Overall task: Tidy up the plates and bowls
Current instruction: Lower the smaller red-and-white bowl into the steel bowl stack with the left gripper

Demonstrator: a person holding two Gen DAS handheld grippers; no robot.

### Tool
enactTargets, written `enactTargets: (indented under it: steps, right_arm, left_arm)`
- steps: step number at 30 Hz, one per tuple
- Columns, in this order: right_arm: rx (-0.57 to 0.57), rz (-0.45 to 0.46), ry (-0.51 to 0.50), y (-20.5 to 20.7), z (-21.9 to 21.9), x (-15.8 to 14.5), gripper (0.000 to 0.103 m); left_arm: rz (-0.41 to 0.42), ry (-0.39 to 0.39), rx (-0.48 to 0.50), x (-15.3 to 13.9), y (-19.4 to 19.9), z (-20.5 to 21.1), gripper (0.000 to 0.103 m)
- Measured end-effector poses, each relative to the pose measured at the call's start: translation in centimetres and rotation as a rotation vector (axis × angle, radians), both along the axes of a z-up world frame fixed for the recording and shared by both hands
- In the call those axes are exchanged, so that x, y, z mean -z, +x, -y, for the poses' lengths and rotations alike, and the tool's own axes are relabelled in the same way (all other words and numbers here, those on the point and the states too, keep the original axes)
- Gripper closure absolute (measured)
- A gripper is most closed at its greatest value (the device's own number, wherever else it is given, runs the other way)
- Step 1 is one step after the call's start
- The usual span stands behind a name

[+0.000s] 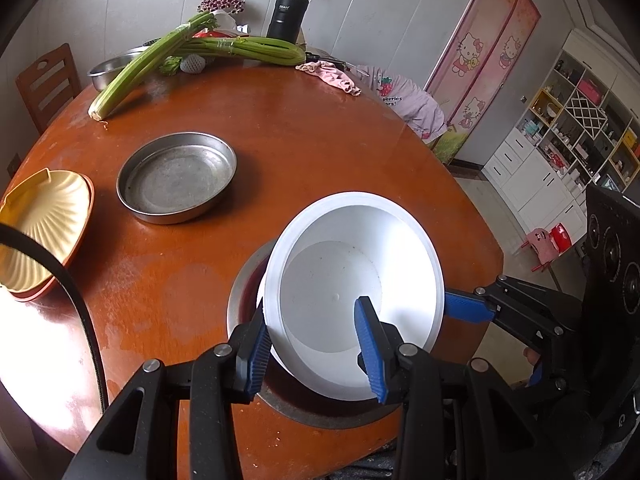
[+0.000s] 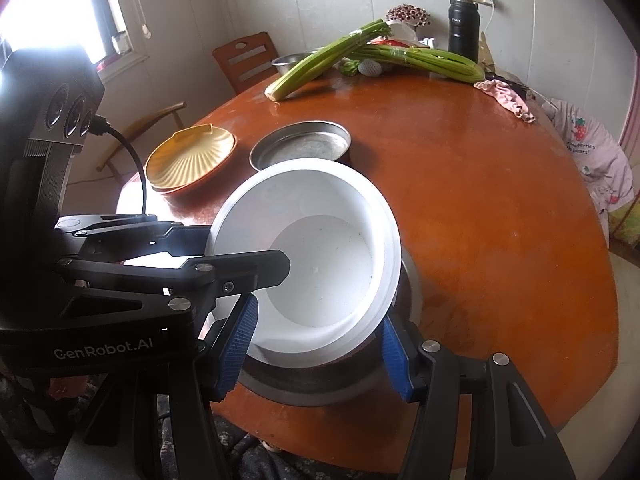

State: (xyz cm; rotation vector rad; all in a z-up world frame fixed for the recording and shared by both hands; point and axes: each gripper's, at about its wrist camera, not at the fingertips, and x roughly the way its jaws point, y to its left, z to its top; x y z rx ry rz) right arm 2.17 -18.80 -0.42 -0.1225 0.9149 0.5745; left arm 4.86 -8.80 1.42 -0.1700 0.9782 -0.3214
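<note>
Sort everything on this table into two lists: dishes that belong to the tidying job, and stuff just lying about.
Job: white bowl, tilted in the metal bowl under it; round metal pan; yellow shell plate on an orange plate; steel basin.

Lying about: celery, black flask, pink cloth, flowers.

The round, glossy orange-brown wooden desk (image 1: 304, 152) carries a shallow round grey metal pan (image 1: 176, 178) near its middle and, well to that pan's left at the rim, a cream scalloped plate (image 1: 40, 228) stacked on an orange plate (image 1: 82, 236). At the near edge sits a wide steel dish (image 1: 244, 304) (a white plastic bowl (image 1: 352, 280) stands tilted in it). Along the far side lie two bundles of green celery (image 1: 192, 46), a steel basin (image 1: 108, 68), a black flask (image 1: 286, 14) and a crumpled pink cloth (image 1: 332, 76).
</note>
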Motion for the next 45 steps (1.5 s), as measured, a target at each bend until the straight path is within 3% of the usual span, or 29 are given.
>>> enactTargets:
  steps: [45]
  right_arm:
    - [0.015, 0.008, -0.021, 0.26, 0.26, -0.12, 0.041]
  left_arm:
    - [-0.003, -0.031, 0.007, 0.72, 0.55, -0.46, 0.063]
